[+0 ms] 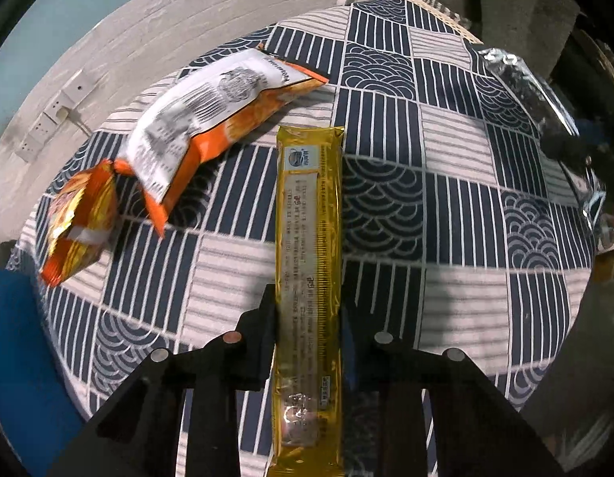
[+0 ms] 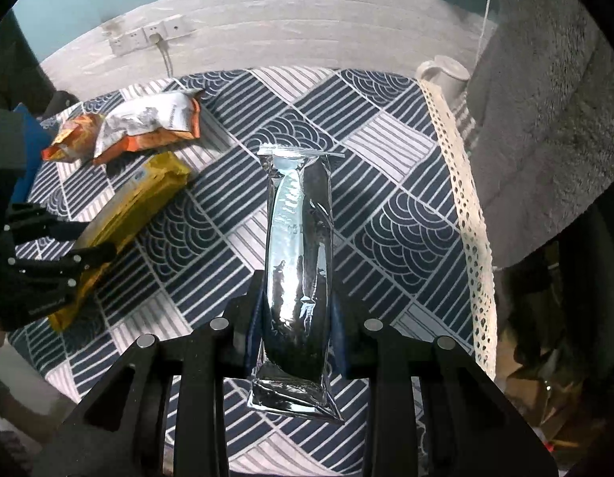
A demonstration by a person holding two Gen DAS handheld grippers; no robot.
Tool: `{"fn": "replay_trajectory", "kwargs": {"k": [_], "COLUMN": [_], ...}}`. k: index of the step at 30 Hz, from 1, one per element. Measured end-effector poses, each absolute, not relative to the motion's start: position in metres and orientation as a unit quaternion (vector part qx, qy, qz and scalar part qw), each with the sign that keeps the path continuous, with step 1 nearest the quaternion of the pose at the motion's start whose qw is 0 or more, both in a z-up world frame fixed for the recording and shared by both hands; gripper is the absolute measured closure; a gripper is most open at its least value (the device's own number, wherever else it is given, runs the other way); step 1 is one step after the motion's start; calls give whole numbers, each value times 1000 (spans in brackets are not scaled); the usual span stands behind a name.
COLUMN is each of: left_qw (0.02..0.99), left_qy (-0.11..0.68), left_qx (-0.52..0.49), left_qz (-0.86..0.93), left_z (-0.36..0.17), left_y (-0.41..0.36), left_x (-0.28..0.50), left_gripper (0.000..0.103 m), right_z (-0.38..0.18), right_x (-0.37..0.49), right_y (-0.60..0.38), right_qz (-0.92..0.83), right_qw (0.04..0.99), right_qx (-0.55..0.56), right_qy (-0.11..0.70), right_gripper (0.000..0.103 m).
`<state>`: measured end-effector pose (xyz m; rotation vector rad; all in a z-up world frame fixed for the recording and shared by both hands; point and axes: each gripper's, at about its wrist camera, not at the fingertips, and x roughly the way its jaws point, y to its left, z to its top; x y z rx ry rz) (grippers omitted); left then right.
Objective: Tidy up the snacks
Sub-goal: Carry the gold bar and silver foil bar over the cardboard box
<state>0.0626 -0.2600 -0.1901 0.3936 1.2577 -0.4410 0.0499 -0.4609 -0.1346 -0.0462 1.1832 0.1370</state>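
Gold foil fills the near middle of the left wrist view: the gold pack (image 1: 308, 278), long and narrow, runs straight out between the black fingers of the left gripper (image 1: 308, 302), which are closed against its two long sides near its lower half. Its far end reaches out above the cloth (image 1: 446, 206), a table cover of navy and pale squares with stripes and wave arcs.

In the right wrist view the right gripper (image 2: 295, 290) clamps the silver pack (image 2: 297, 262) in the same way, the fingers pressed to its sides, the crimped near end hanging below them and the sealed far end pointing away over the cloth. The same view shows the left gripper at the left edge with the gold pack lying slantwise in its grasp; whether either pack touches the cloth I cannot tell.

Farther off, toward the left rear of the table, two orange bags sit side by side: the small bag (image 1: 82, 226), orange and yellow, nearer the edge, and the big bag (image 1: 211, 119), white-backed with an orange border, just beside it, their ends touching or nearly so. Both are well apart from the silver pack.

A lace trim (image 2: 471, 214) borders the right edge of the cloth. At the back right corner stands a white cup (image 2: 446, 75). Behind the table runs a white brick wall with a row of sockets (image 2: 148, 37), one with a cord plugged in.
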Motion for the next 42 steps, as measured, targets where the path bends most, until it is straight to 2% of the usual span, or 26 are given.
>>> {"fn": "replay_trajectory", "kwargs": {"k": [11,28,42], "left_qw": [795,840,870], "left_qy": [541,489,455], "left_qx": [199,191,164], "left_qz": [-189,-139,-97], "left_z": [-153,-84,-42], "left_y": [-236,-154,-90], "left_x": [36,7,-4], "left_gripper": [75,75,75], "right_z": [-104,-42,-13], "right_x": [40,25,28], "right_y": [-432,-363,-289], "right_qz": [84,138,193], "right_qw": [839,856,852], "right_qx": [-39,-62,-78], "right_qy": [535,495,479], "right_gripper": [76,76,76]}}
